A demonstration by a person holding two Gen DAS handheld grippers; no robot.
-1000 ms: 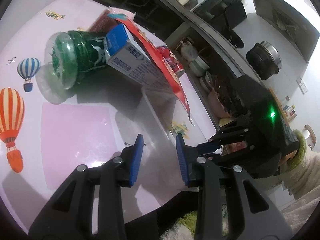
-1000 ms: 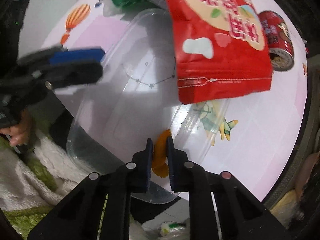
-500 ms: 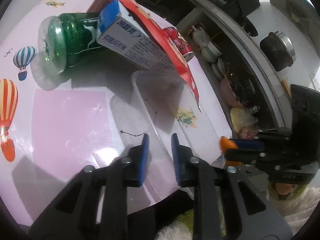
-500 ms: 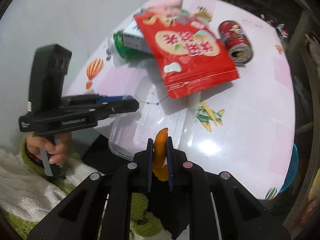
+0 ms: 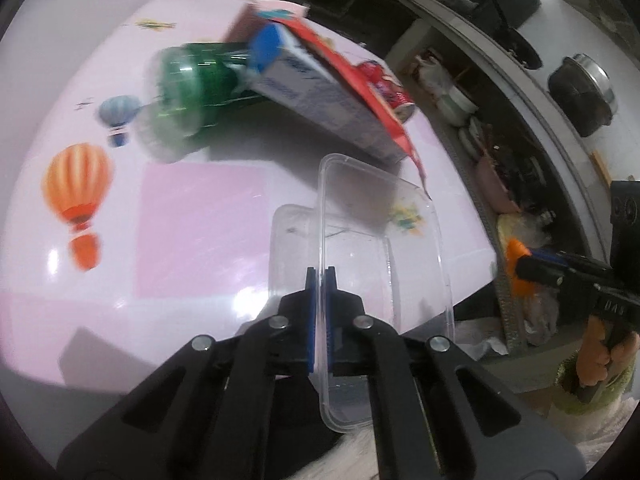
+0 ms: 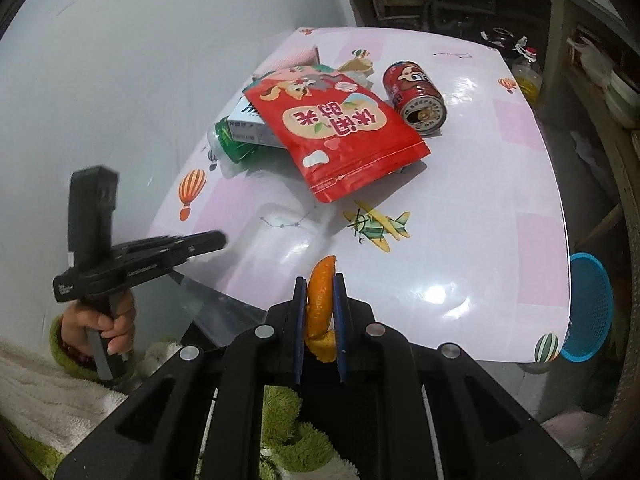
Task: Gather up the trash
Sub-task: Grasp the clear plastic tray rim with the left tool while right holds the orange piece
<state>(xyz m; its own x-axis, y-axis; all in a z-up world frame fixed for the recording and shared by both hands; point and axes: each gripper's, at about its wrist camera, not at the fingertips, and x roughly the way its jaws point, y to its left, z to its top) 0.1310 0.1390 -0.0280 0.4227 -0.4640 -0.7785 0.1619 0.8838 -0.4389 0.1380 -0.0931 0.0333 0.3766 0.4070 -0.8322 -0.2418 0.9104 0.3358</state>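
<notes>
Pink and glossy, the table (image 6: pixel 460 208) carries printed balloons and a small aeroplane, with a grey wall on its left side and dark kitchen shelves beyond its far and right edges. At the near left edge, the left gripper (image 5: pixel 319 276) has its blue pads pressed together on the rim of a clear plastic container (image 5: pixel 384 240), which is tipped up on its side and overhangs the near edge of the table. In the right wrist view the same gripper (image 6: pixel 218 240) shows side-on, held by a hand (image 6: pixel 100 322) in a green cuff.

Toward the far left part of the table lies a heap of trash: a green bottle (image 5: pixel 192 84) on its side, a white and blue carton (image 5: pixel 320 96) resting across it, and a red snack bag (image 6: pixel 340 136) lying flat on top of both. Just to the right of the bag, a red can (image 6: pixel 416 96) lies on its side with its open end facing the near edge.

Over the near edge, right of the container, the right gripper (image 6: pixel 320 312) is clamped on a piece of orange peel (image 6: pixel 320 300), held upright between its blue pads. A blue basket (image 6: pixel 588 304) sits off the right edge of the table, lower down.
</notes>
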